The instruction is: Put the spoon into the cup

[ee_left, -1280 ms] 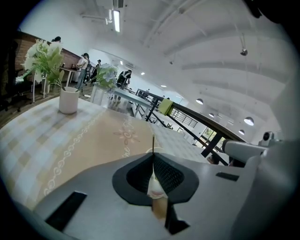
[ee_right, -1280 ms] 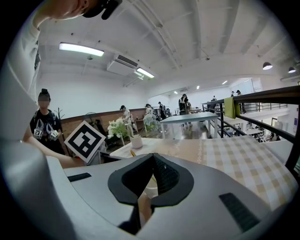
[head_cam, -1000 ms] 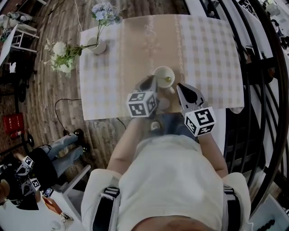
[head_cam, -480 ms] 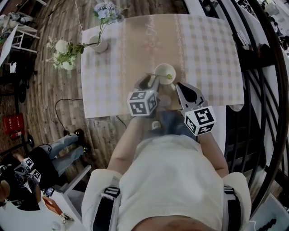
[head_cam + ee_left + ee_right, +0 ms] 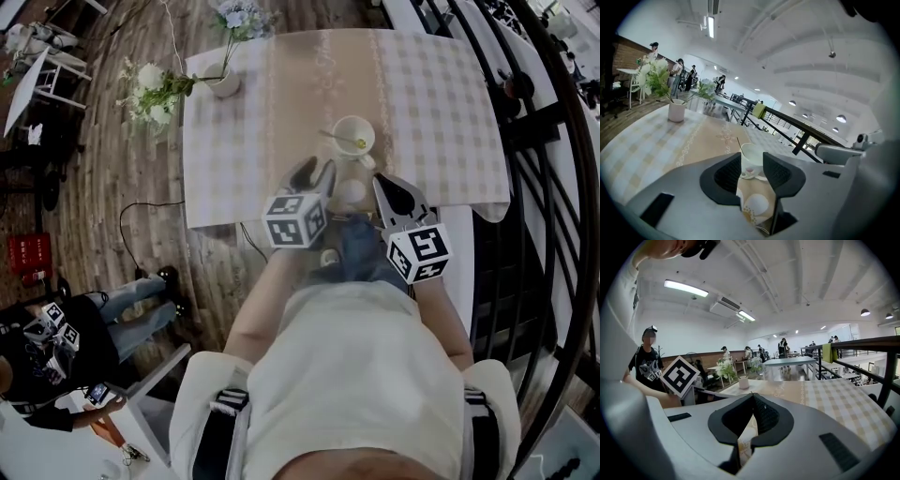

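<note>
Spoon (image 5: 336,137) leaned in the cup (image 5: 371,131), just ahead of the left gripper (image 5: 316,170). Its empty jaws had just been opening wide. The right gripper (image 5: 380,183) sat closed.

cup (image 5: 354,135): one
spoon (image 5: 337,137): one
flower vase (image 5: 225,84): one
table (image 5: 441,94): one
white disc (image 5: 352,192): one
grippers: two, left gripper (image 5: 315,171) and right gripper (image 5: 384,183)
marker cube (image 5: 294,219): two, one per gripper

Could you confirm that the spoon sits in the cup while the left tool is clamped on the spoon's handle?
Not quite: the spoon does sit in the cup, but the left tool is not clamped on its handle. Its jaws have just been opening and stand apart, empty, short of the cup, as the left gripper view shows.
</note>
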The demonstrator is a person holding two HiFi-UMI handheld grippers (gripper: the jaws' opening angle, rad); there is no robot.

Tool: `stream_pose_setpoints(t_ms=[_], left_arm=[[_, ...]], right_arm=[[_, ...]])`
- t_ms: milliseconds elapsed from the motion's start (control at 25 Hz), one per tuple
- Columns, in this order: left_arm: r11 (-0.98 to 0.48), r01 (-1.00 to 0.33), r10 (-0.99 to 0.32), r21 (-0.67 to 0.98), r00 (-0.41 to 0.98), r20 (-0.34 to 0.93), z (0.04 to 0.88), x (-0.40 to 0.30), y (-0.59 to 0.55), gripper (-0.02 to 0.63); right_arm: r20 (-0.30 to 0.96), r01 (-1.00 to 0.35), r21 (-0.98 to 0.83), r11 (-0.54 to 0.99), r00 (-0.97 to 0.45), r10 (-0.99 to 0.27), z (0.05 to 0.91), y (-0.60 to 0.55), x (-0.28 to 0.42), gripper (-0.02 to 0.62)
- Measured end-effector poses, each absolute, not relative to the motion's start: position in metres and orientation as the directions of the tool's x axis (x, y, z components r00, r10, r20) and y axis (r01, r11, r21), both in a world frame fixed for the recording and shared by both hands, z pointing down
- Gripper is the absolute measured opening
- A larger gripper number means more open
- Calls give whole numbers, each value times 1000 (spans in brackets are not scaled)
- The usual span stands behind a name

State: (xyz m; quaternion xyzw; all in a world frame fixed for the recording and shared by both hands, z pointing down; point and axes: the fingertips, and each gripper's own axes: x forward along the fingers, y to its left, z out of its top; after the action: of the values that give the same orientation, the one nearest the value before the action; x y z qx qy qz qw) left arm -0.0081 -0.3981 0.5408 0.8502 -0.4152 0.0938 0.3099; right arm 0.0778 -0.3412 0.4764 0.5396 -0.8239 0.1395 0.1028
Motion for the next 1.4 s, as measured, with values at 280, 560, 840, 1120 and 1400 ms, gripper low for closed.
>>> stream_pose_setpoints(t_ms=[280, 560, 840, 1120, 1400], left_arm=[[-456, -771, -694, 445, 621, 365, 507, -35, -379, 58], [-446, -777, -738, 444, 600, 308, 478, -55, -340, 12], [-440, -786, -772, 435, 578, 265, 450, -58, -279, 6], [-409, -804, -800, 432, 543, 253, 441, -44, -203, 6], [-408, -810, -812, 422, 533, 238, 432, -33, -136, 5]], right_arm=[[296, -910, -107, 400, -413, -861, 460, -329, 57, 0], [263, -895, -92, 437, -445, -856, 450, -305, 48, 0], [242, -874, -74, 480, -483, -842, 435, -255, 55, 0], [250, -860, -73, 504, -505, -826, 432, -187, 81, 0], [221, -851, -74, 521, -523, -823, 424, -129, 89, 0]])
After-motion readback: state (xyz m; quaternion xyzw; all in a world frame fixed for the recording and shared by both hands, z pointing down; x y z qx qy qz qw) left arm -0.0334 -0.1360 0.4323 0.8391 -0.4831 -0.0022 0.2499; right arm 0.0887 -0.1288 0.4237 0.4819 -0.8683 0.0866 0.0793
